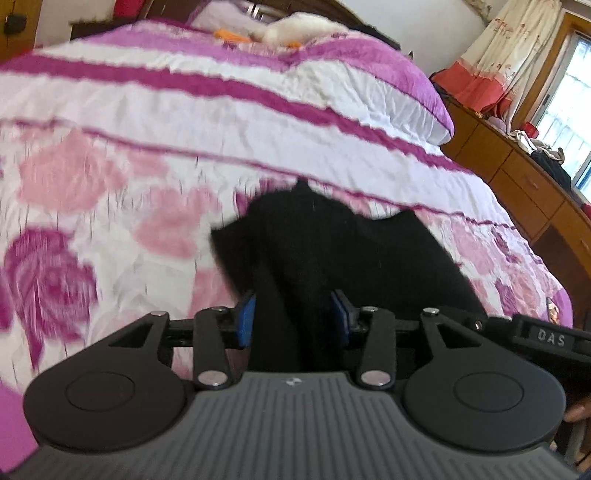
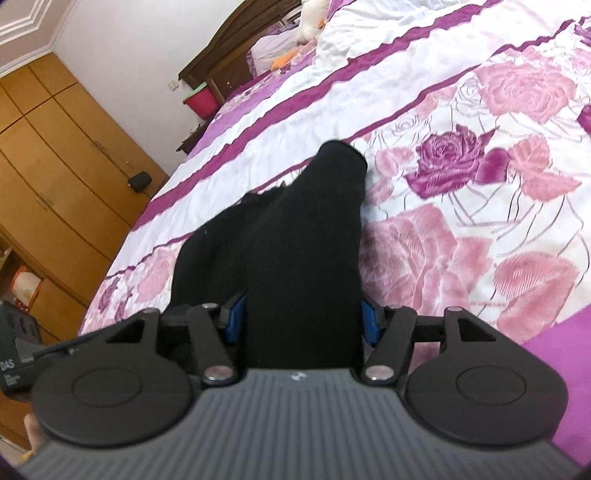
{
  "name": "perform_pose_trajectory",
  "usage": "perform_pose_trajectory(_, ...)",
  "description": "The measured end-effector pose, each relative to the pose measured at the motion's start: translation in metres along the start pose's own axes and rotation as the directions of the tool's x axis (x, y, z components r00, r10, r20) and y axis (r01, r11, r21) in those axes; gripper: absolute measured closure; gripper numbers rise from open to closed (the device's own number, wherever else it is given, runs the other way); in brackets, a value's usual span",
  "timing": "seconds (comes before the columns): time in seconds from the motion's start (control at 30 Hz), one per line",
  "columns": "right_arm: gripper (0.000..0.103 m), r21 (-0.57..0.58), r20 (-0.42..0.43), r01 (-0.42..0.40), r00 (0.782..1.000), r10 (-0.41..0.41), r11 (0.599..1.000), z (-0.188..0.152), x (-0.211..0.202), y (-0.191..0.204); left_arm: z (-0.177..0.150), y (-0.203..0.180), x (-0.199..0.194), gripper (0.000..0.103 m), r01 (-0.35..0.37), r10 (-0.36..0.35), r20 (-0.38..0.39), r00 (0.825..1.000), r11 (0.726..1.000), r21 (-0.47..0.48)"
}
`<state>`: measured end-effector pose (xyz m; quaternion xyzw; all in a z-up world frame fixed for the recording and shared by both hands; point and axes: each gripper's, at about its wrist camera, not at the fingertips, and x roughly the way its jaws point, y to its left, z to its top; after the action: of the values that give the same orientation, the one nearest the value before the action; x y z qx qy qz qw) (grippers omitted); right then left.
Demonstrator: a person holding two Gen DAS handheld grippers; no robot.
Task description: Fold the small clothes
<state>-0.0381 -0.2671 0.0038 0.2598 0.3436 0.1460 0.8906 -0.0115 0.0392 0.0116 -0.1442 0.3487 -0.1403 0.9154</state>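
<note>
We have the black garment (image 1: pixel 332 251) on the bedspread (image 1: pixel 110 155), running to twelve o'clock between both parted, unpressing grippers, left (image 1: pixel 293 317) and right (image 2: pixel 301 321); soft, light, floppy, so we'd pinch its edges.

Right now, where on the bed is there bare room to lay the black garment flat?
Bare floral bedspread lies open right of the black garment in the right wrist view, and to its left in the left wrist view, up to the purple stripes. It is crowded only near the headboard, where a white soft toy lies.
</note>
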Motion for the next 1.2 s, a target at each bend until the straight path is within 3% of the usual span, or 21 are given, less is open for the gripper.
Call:
perform_pose_trajectory(0.17,0.035,-0.067,0.087,0.059,0.995,-0.053,0.996,0.012,-0.001,0.007,0.023,0.006,0.016,0.047,0.031,-0.030,0.026,0.999,0.999,-0.040)
perform_pose_trajectory(0.37,0.035,-0.017,0.053,0.058,0.997,-0.057,0.998,0.039,0.036,-0.002,0.037,0.008,0.048,0.047,0.040,-0.038,0.024,0.999,0.995,-0.093)
perform_pose_trajectory(0.43,0.035,0.000,0.008,0.055,0.998,-0.055,0.998,0.044,0.055,-0.007,0.036,0.008,0.058,0.047,0.018,-0.016,0.022,1.000,0.995,-0.101)
perform_pose_trajectory(0.5,0.037,0.003,-0.028,0.027,0.999,-0.027,1.000,0.045,0.068,-0.010,0.032,0.008,0.066,0.060,-0.041,0.043,0.020,0.999,0.995,-0.086)
perform_pose_trajectory(0.57,0.051,-0.025,-0.020,-0.002,1.000,0.002,1.000,0.044,0.069,-0.007,0.024,0.009,0.067,0.068,-0.085,0.088,0.024,0.996,0.993,-0.085)
perform_pose_trajectory(0.67,0.053,-0.136,0.032,-0.037,0.999,0.042,0.990,0.037,0.064,0.003,0.016,0.013,0.062,0.068,-0.107,0.113,0.055,0.992,0.989,-0.099)
perform_pose_trajectory(0.73,0.053,-0.190,0.038,0.000,0.999,0.008,0.982,0.032,0.069,0.006,0.013,0.013,0.063,0.068,-0.122,0.128,0.069,0.989,0.989,-0.086)
perform_pose_trajectory(0.83,0.053,-0.130,0.012,0.008,1.000,-0.007,0.991,0.034,0.076,-0.003,0.012,0.013,0.067,0.067,-0.129,0.133,0.066,0.989,0.990,-0.065)
perform_pose_trajectory(0.97,0.053,-0.076,0.031,0.012,0.999,-0.010,0.997,0.037,0.060,-0.005,0.015,0.007,0.055,0.067,-0.121,0.123,0.067,0.990,0.992,-0.032)
perform_pose_trajectory(1.2,0.052,-0.047,0.103,0.034,0.994,-0.029,0.998,0.022,0.001,0.003,0.007,-0.013,0.000,0.067,-0.108,0.106,0.052,0.993,0.994,0.031)
